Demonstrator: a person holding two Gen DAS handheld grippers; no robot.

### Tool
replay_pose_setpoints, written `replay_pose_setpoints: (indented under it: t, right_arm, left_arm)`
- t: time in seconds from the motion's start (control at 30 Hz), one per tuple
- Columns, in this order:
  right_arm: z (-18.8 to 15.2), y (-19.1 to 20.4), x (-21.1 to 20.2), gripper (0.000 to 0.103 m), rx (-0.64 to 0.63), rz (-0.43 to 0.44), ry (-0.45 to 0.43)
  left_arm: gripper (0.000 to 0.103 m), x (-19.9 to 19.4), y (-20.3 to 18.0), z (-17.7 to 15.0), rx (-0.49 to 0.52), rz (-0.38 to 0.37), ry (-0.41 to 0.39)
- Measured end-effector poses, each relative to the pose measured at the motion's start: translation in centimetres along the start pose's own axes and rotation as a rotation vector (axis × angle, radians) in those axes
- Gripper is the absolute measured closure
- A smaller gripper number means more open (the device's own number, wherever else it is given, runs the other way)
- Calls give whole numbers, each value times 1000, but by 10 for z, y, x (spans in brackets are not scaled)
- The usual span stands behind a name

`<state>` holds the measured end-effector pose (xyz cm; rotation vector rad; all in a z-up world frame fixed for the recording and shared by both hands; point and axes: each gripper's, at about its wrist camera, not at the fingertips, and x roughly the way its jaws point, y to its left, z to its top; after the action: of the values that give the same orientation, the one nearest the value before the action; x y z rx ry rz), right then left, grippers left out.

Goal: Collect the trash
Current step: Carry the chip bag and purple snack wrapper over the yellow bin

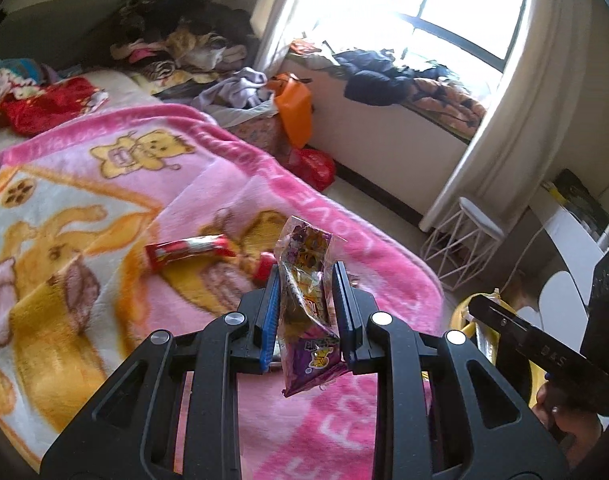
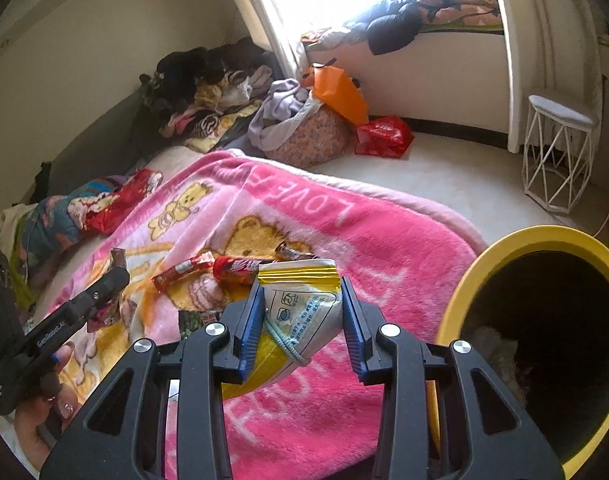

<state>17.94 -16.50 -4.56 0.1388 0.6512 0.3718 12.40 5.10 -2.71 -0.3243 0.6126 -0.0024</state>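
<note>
My left gripper [image 1: 306, 276] is shut on a purple snack wrapper [image 1: 308, 300] and holds it above the pink blanket [image 1: 104, 220]. My right gripper [image 2: 300, 284] is shut on a white and yellow snack bag [image 2: 300, 312], lifted over the blanket [image 2: 344, 240] just left of the yellow trash bin [image 2: 516, 240]. Red wrappers [image 1: 190, 250] lie on the blanket ahead; they also show in the right wrist view [image 2: 208, 270]. A dark green wrapper [image 2: 194, 320] lies near the right gripper. The left gripper also shows in the right wrist view [image 2: 116, 276].
A clothes pile [image 1: 184, 40] sits at the bed's far end. An orange bag [image 2: 340, 92], a red bag [image 2: 384, 136] and a full laundry basket [image 2: 312, 136] stand on the floor. A white wire stool [image 2: 556, 152] stands by the curtain. The window ledge [image 1: 384, 120] holds clothes.
</note>
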Motion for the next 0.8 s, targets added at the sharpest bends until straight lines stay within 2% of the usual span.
replay_pose_setpoints:
  t: [0.8]
  right_arm:
    - [0,-81,-65,69,147,-110,-116]
  left_arm:
    - [83,8,-93,-9,163,-150,22]
